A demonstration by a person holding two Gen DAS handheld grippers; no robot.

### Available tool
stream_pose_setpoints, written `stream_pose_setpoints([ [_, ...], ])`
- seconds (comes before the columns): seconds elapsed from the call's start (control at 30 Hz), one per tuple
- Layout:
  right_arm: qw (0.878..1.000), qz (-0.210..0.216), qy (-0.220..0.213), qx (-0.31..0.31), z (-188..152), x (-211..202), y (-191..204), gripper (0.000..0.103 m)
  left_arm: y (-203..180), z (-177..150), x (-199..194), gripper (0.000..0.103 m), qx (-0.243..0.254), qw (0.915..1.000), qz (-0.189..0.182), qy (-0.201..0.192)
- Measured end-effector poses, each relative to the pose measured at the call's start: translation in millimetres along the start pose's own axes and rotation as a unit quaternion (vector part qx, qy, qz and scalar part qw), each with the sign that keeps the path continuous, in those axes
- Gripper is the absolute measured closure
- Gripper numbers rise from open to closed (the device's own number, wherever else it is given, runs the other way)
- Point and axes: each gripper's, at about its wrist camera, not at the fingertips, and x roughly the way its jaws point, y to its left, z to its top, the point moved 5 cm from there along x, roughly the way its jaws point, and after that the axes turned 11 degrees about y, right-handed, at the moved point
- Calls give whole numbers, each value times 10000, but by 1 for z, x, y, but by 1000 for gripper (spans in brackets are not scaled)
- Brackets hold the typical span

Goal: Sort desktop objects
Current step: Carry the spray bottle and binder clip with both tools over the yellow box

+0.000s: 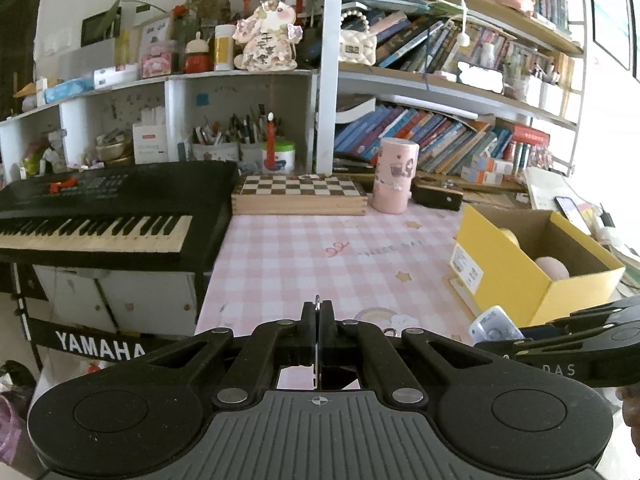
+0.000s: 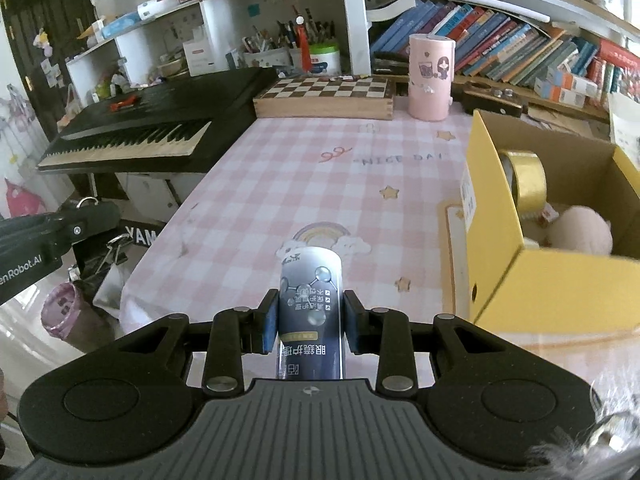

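While clamped between the blue pads of the right tongs [image 2: 308, 316], lies lengthwise along them: a smooth, dark-blue round bottle [image 2: 310, 292], glossy, with a white molecule pattern and Chinese print upside down to the camera. Hangs above the surface [image 2: 280, 184], which wears a pink-and-white check cloth printed with stars, a rainbow and "NICE DAY".

Just right of the bottle, an open yellow cardboard box [image 2: 560, 276], plain brown inside, white label on its side. Holds a shiny gold tape roll [image 2: 528, 180] and a fuzzy pink plush [image 2: 580, 232].

Left tongs [image 1: 318, 332] closed on a thin metal strip [image 1: 317, 302] topped by a small loop; cannot tell what it belongs to. Shows "enRobot.AI" on the side, seen from the right wrist.

Along the far edge: a wooden chessboard [image 1: 300, 194], a matte pink cylinder [image 1: 394, 176] with stickers. To the left, a black keyboard [image 1: 100, 216] marked "YAMAHA". Behind, shelves crowded with leaning books, pens and trinkets.
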Motion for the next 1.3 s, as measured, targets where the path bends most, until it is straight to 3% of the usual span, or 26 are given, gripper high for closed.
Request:
stream_pose_setpoints([
  [0.3,10000,-22,-14,92,-38,-18,13,73,-12,-26,-21,103,189,9997,-125,67],
  [0.53,9983,-170,191,529,-75,-26,1,73,-31,-45,-21,103,483,9971,-469,355],
  [0.93,9881,-582,297,1391,-121,-50,-33,73,-86,-55,-14,103,1173,9842,-1225,516],
  [1.3,9800,-869,237,1776,-137,-67,-60,73,-127,-53,-8,103,1531,9730,-1645,520],
])
